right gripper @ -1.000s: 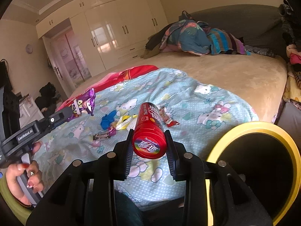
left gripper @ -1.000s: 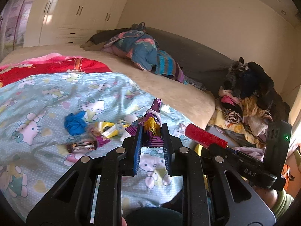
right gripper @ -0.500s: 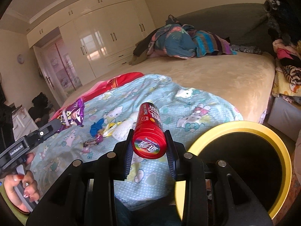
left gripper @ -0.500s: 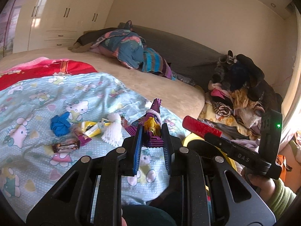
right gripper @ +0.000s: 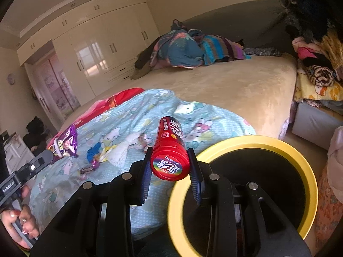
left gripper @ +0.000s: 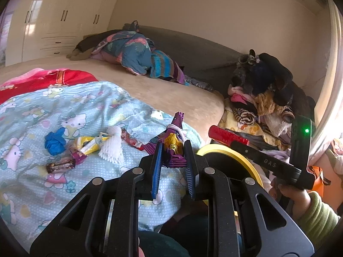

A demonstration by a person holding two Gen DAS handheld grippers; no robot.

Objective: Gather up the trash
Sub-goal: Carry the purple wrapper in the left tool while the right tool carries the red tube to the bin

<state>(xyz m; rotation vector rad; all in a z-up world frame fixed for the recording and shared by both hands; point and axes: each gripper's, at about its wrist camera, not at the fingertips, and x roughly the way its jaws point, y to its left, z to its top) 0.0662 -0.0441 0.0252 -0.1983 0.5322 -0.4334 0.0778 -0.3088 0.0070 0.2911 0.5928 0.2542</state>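
My left gripper is shut on a purple snack bag tied with a white band, held above the bed's near edge. The bag also shows in the right wrist view. My right gripper is shut on a red cylindrical tube, held just left of a bin with a yellow rim; the tube also shows in the left wrist view. The bin's rim shows beside the left gripper. Loose trash lies on the blue cartoon blanket: a blue crumpled piece, a white foam net, a yellow wrapper, a brown bar wrapper.
A pile of bedding lies at the far side of the beige bed. A heap of clothes stands to the right of the bed. White wardrobes line the far wall. A red cloth lies beside the blanket.
Both grippers have swung to the right with their loads. The bin's yellow rim has come more fully into both views. The white foam net came into sight among the trash.
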